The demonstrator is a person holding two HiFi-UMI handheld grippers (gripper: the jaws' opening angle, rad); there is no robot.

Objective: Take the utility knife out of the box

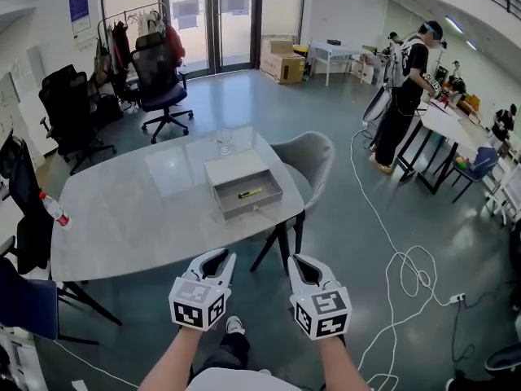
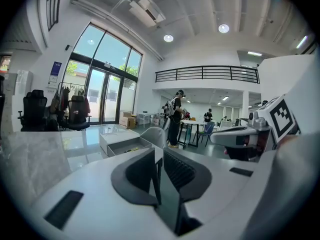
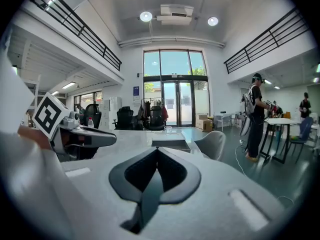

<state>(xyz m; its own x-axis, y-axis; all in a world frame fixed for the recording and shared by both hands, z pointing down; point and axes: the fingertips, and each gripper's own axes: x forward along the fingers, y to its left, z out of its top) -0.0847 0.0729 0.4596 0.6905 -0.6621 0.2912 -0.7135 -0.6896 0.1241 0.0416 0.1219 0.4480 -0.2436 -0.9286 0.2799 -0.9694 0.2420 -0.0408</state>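
An open grey box sits near the far right edge of the grey table, its lid folded back. A yellow utility knife lies on the box floor. Both grippers hover short of the table's near edge, well away from the box. My left gripper is shut with nothing in it, and so is my right gripper. In the left gripper view the box and the knife lie ahead of the closed left gripper. In the right gripper view the box shows beyond the closed right gripper.
A clear glass stands behind the box. A bottle lies at the table's left edge. A grey chair is tucked in on the right, black office chairs stand beyond. A person stands at right; cables lie on the floor.
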